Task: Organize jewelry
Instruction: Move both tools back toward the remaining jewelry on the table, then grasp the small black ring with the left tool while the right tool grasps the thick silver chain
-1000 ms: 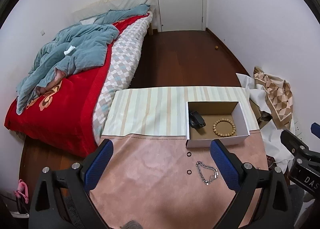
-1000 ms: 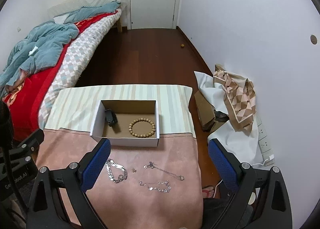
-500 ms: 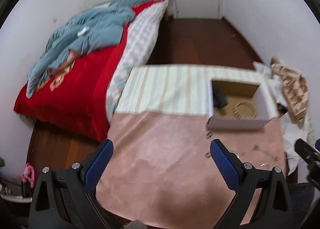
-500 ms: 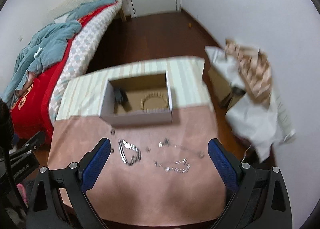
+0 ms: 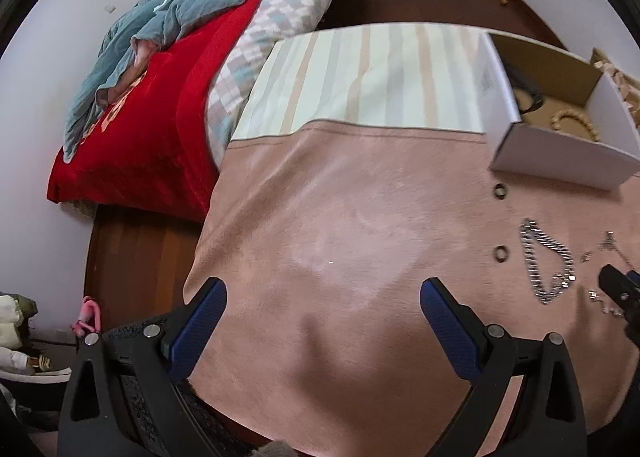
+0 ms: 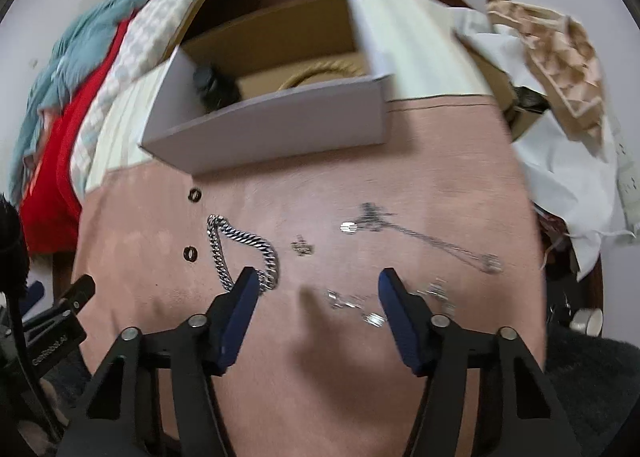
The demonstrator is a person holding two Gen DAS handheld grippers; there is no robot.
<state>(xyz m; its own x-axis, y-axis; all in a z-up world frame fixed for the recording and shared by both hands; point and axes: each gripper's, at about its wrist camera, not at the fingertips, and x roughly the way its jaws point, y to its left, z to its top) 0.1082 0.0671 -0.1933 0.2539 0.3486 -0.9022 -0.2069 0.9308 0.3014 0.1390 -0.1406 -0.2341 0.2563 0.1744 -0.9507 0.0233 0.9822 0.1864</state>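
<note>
Right tongs (image 6: 316, 283) low over the pink tabletop (image 6: 360, 185), spread wide, holding nothing. Thick chain (image 6: 240, 249) looped just ahead, its near end touching or just behind the left fingertip (image 6: 248, 277); cannot tell which. Thin chain (image 6: 432, 243) farther right, blurred; small silver pieces (image 6: 352, 303) between the fingers. Two rings (image 6: 191, 253) left of the thick chain. White box (image 6: 280, 121) beyond, with bead bracelet (image 6: 320, 73) and a dark item (image 6: 212, 83) inside.

Left tongs (image 5: 324, 289) open too, empty, over bare cloth well left of the jewelry. Bed (image 5: 160, 113) beside the tabletop.
</note>
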